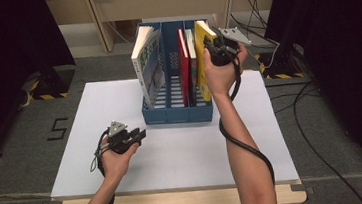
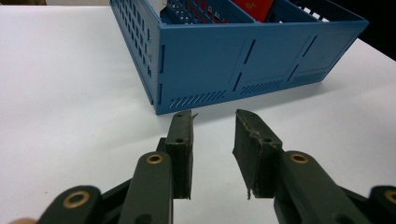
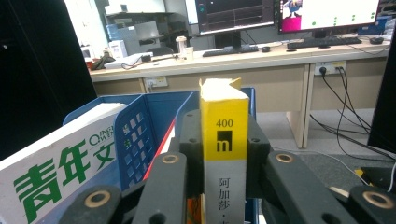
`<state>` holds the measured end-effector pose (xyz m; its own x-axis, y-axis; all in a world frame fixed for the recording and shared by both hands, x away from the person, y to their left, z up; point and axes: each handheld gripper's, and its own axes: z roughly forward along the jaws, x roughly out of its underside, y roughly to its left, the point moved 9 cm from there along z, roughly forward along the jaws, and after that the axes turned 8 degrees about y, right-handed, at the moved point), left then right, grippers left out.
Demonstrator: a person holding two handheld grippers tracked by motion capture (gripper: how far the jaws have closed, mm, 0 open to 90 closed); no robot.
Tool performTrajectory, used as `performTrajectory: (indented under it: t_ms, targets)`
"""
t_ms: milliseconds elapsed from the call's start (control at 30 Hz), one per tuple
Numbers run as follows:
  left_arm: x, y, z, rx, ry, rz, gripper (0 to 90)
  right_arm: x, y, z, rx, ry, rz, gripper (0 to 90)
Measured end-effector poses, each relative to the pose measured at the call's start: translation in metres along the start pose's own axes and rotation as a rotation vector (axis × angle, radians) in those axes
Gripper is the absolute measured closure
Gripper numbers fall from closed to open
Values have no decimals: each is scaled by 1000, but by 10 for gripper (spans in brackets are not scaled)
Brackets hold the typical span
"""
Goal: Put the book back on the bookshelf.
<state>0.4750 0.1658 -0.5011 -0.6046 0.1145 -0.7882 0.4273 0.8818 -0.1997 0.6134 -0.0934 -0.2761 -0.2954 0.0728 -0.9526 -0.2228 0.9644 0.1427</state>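
The right gripper (image 1: 212, 43) was clamped on the spine of the yellow book (image 1: 204, 62), one jaw on each cover, as the right gripper view (image 3: 224, 140) confirmed. The yellow book (image 3: 223, 135) stood upright in the rightmost compartment of the blue file rack (image 1: 177, 115), its top rising above the rack's rim. In the same rack, a red book (image 1: 184, 66) and a thin pale book (image 1: 192, 60) stood just beside the yellow one, while a white magazine with green lettering (image 1: 148, 65) leaned in the leftmost compartment. The rack sat toward the far edge of the white worktop (image 1: 174, 153), near the middle of that edge. The left gripper (image 1: 139, 134) hovered nearer the front left part of the worktop, its jaws apart with nothing between them; in the left gripper view (image 2: 212, 154) it pointed at the front wall of the rack (image 2: 233, 70), near but not touching. A black cable (image 1: 246, 146) trailed along the right forearm.
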Motion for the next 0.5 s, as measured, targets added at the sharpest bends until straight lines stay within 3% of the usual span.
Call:
performTrajectory:
  t_ms: [500]
  targets:
    - [-4,1,1,-7,-1,2,666,-3,-4,6,10,-8,-4,765]
